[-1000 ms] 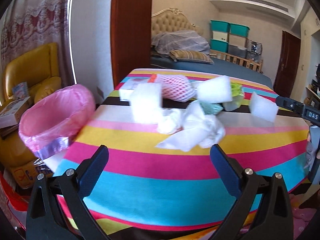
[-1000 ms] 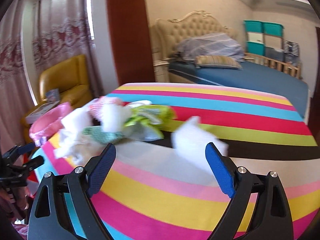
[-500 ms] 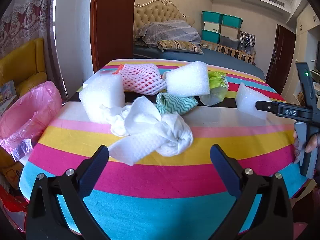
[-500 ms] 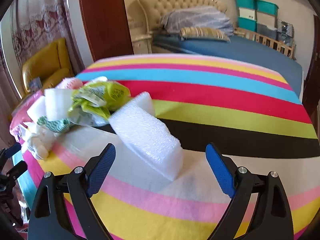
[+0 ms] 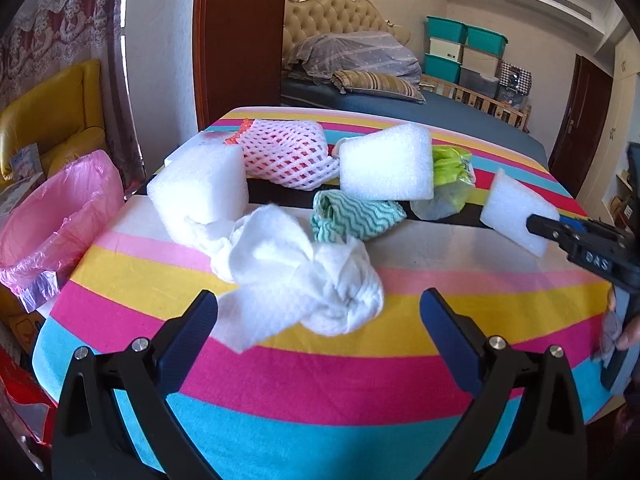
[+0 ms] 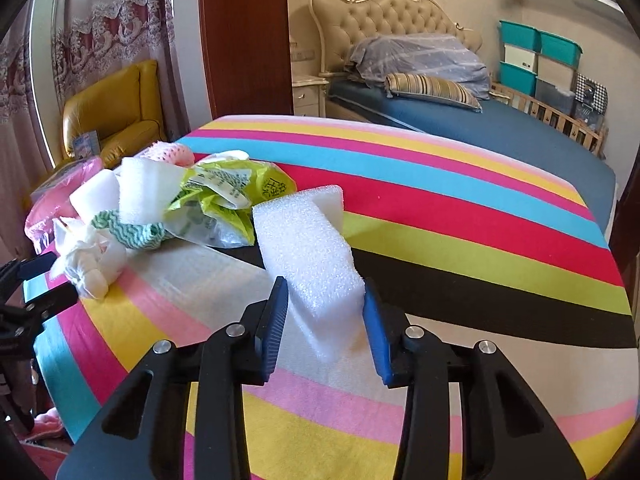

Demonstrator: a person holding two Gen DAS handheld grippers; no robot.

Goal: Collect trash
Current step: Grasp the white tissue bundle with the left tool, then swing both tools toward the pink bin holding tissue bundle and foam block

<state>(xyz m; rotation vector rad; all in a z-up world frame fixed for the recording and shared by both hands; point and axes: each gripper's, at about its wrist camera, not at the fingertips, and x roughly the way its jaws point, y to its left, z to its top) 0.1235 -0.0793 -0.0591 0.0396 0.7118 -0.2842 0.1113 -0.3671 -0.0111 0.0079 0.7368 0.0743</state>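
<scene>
Trash lies on a round table with a striped cloth. My right gripper is closing on a white foam block, and both blue pads touch its near end; the block still rests on the cloth. The left wrist view shows the same foam block at the right with the right gripper on it. My left gripper stands open just in front of a crumpled white paper towel, nothing between its fingers. A bin lined with a pink bag stands left of the table.
Behind the towel lie two more foam blocks, a pink foam net, a green-and-white cloth and a green plastic bag. A yellow armchair and a bed stand beyond the table.
My right gripper came up to the foam block and closed its jaws around it. My left gripper moved nearer the paper towel and stayed open.
</scene>
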